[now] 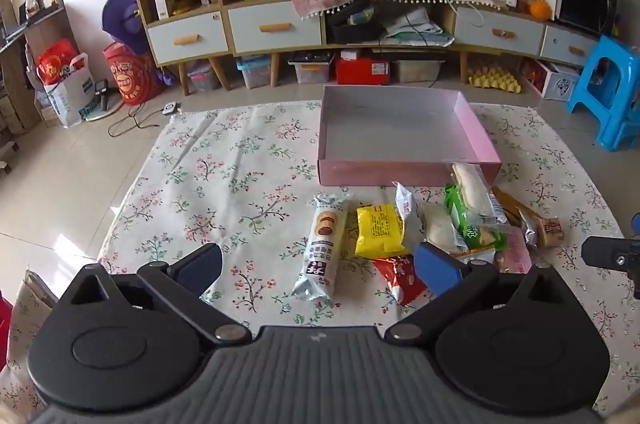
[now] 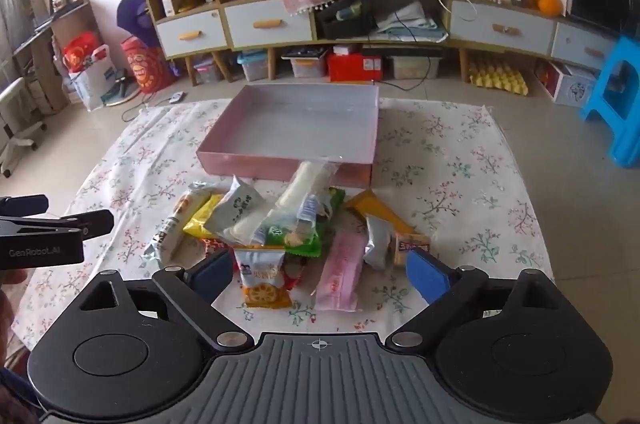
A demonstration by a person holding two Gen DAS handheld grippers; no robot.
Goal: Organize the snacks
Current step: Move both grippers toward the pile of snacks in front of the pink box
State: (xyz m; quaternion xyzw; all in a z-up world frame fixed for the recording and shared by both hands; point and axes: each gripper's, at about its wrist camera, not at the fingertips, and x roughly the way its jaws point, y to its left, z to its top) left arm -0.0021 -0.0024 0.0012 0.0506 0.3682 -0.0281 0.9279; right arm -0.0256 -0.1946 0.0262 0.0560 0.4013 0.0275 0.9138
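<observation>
A pink shallow box (image 1: 404, 172) (image 2: 280, 165) stands empty on the floral tablecloth. In front of it lies a pile of snack packets: a long white biscuit pack (image 1: 322, 244), a yellow packet (image 1: 378, 230) (image 2: 200, 218), a green packet (image 1: 472, 224) (image 2: 296, 236), a red packet (image 1: 400, 278), a pink packet (image 2: 340, 272) and an orange-and-white packet (image 2: 264, 280). My left gripper (image 1: 320, 268) is open above the white pack and empty. My right gripper (image 2: 320, 272) is open and empty above the near packets.
The floral tablecloth (image 1: 224, 175) covers the table. Beyond it stand a low cabinet with drawers (image 1: 276, 27), storage bins on the floor and a blue stool (image 1: 608, 91). The left gripper shows at the left edge of the right wrist view (image 2: 52, 232).
</observation>
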